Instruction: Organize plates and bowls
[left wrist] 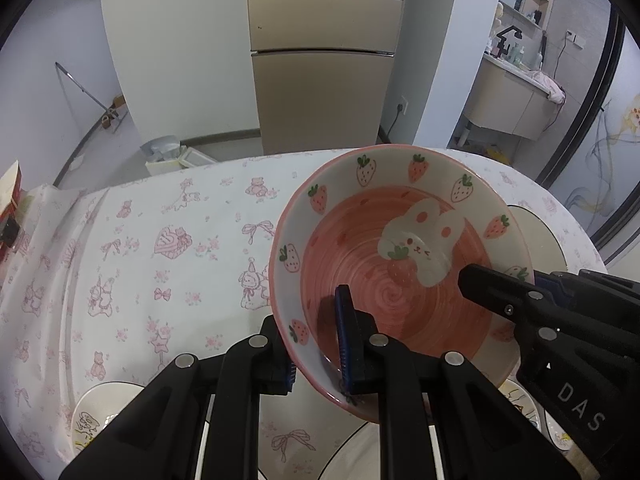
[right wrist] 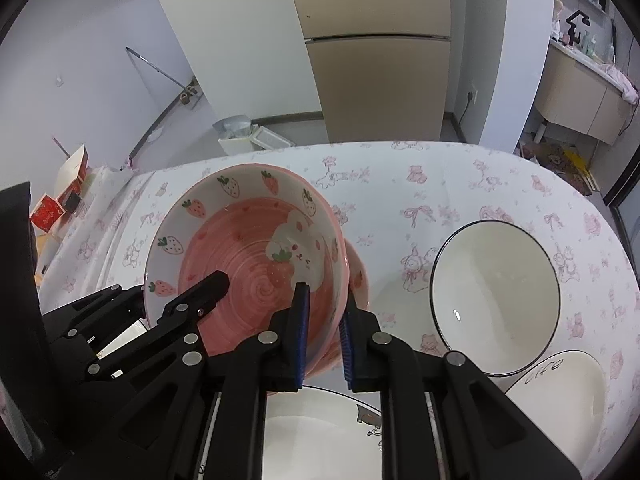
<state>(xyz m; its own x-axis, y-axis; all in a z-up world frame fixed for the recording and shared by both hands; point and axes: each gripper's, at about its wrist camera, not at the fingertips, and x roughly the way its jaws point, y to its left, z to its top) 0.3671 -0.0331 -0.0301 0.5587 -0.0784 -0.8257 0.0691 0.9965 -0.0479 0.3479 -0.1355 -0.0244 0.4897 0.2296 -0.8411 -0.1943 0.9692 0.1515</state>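
Observation:
A pink strawberry bowl (left wrist: 400,272) with a bunny inside is held above the table by both grippers. My left gripper (left wrist: 316,344) is shut on its near-left rim, one finger inside, one outside. My right gripper (right wrist: 324,336) is shut on its right rim (right wrist: 340,280); it shows in the left wrist view (left wrist: 500,292) at the bowl's right. The bowl (right wrist: 240,264) tilts toward the cameras. A white bowl with a black rim (right wrist: 496,296) stands on the table to the right. A white plate (right wrist: 320,432) lies below the held bowl.
A white dish with "cafe" lettering (right wrist: 560,392) sits at the near right. A small printed dish (left wrist: 96,420) lies near left. The table wears a pink-printed cloth (left wrist: 160,240). Red boxes (right wrist: 52,208) sit at the far left. A fridge (left wrist: 324,60) stands beyond.

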